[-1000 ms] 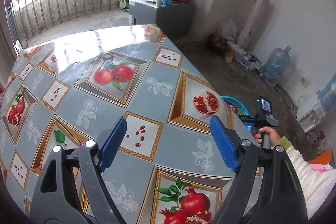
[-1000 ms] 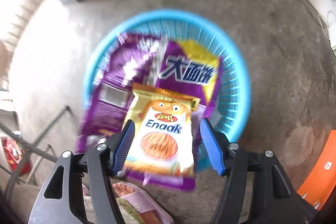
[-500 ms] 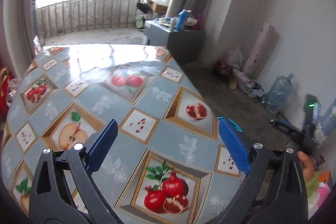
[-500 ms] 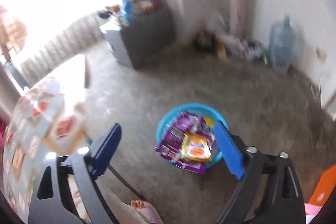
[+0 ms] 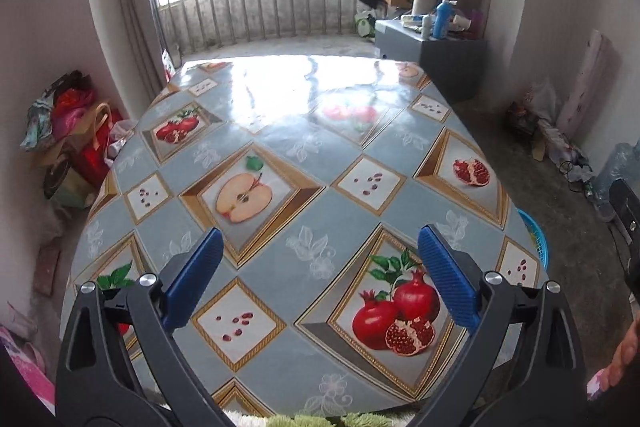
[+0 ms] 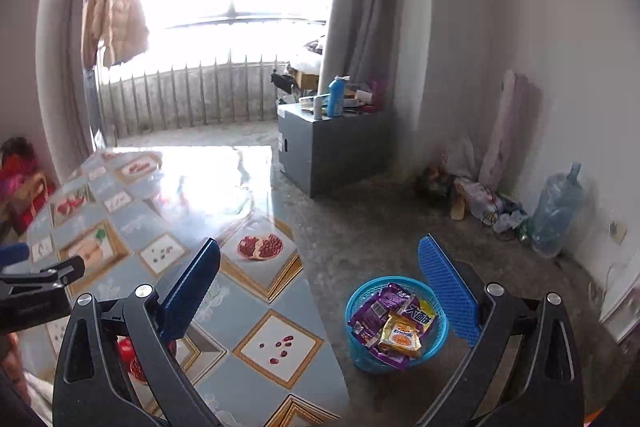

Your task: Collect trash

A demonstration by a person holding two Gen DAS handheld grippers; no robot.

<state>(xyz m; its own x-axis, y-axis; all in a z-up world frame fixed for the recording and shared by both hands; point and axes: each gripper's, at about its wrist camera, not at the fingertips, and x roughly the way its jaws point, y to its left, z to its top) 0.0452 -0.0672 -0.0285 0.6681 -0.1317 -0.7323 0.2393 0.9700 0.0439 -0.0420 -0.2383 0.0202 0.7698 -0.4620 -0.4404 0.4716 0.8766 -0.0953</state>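
A blue plastic basket stands on the floor right of the table, below my right gripper. It holds purple wrappers and an orange snack packet. The right gripper's jaws are opening, with nothing between them, high above the table edge and the basket. My left gripper hangs open and empty over the fruit-patterned tablecloth. No trash shows on the cloth. The basket's rim peeks out past the table's right edge in the left wrist view.
A grey cabinet with bottles stands beyond the table by the curtain. A water jug and clutter line the right wall. Bags pile up left of the table. A balcony railing runs behind.
The right gripper let go of the orange packet, which now lies in the basket, and rose well above it, opening wide. The left gripper pulled back over the table and opened wider.
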